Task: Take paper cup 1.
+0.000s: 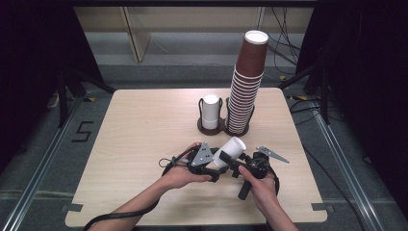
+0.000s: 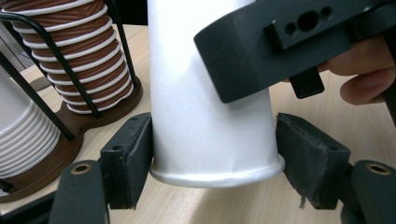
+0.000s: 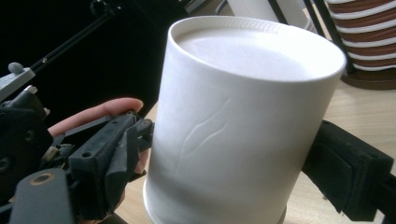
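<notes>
White paper cup (image 1: pixel 230 150) is up off the table (image 1: pixel 139 134), upside down and tilted, base pointing toward one o'clock in the high view, sitting just in front of the person between both tools. In the left gripper view the left gripper (image 2: pixel 212 163) is clenched on it down by the rolled rim, both pads pressed against the wall. In the right gripper view the right gripper (image 3: pixel 224 154) straddles the cup higher up; the pad at three o'clock looks to touch the wall, the one at nine o'clock seems a shade off, and there's a crease in the paper between them. I'd call that a released grip, jaws around the cup but not squeezing.

Out from there, at twelve o'clock from the hands, stands the rack (image 1: pixel 211 128) with a short stack of white cups (image 1: pixel 210 111), and touching its right side the tall tower of brown cups (image 1: pixel 246 86), leaning a little.

Progress, as I read it: one cup is out of a stack and looks to be passing from right tool to left, so the pull is done. Setting it down somewhere is not yet done; nothing loose stands on the tabletop.
</notes>
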The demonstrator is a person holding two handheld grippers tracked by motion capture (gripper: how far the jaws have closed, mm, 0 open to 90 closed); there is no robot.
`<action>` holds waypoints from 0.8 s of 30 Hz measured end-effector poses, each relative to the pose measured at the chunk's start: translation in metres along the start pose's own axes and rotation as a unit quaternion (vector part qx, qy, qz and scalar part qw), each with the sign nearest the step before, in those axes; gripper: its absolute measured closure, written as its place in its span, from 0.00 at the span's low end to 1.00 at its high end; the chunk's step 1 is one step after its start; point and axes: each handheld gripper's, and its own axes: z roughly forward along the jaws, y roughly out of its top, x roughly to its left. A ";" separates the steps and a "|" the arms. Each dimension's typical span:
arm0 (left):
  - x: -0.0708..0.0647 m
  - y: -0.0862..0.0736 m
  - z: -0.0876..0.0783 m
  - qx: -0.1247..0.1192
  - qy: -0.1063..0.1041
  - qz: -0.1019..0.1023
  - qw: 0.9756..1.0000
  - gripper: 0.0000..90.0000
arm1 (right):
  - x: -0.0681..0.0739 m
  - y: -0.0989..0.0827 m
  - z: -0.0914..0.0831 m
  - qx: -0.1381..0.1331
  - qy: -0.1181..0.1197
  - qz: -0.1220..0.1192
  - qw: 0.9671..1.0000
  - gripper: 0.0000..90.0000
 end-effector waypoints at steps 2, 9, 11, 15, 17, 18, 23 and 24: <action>0.001 0.000 -0.002 0.000 0.001 0.002 1.000 0.33 | -0.001 0.001 0.000 -0.001 0.010 -0.008 1.000 0.15; 0.009 -0.001 -0.008 0.001 0.006 0.019 1.000 0.33 | -0.002 0.005 -0.004 0.009 0.021 -0.033 0.999 0.11; 0.011 -0.001 -0.010 0.004 0.006 0.019 1.000 0.33 | -0.002 0.005 -0.004 0.014 0.026 -0.036 0.999 0.11; 0.012 0.000 -0.012 0.004 0.005 0.020 1.000 0.33 | 0.000 0.004 -0.005 0.025 0.032 -0.041 0.998 0.10; 0.013 0.000 -0.013 0.000 0.003 0.023 1.000 0.33 | 0.000 0.004 -0.005 0.029 0.034 -0.051 0.998 0.10; 0.014 0.000 -0.014 0.002 0.004 0.027 1.000 0.33 | 0.000 0.004 -0.006 0.031 0.036 -0.051 0.998 0.10; 0.019 0.000 -0.020 0.019 -0.003 0.036 0.999 0.33 | -0.001 0.005 -0.013 0.048 0.041 -0.079 0.995 0.10; 0.020 0.000 -0.021 0.019 -0.009 0.034 0.999 0.33 | -0.002 0.005 -0.014 0.053 0.040 -0.088 0.994 0.10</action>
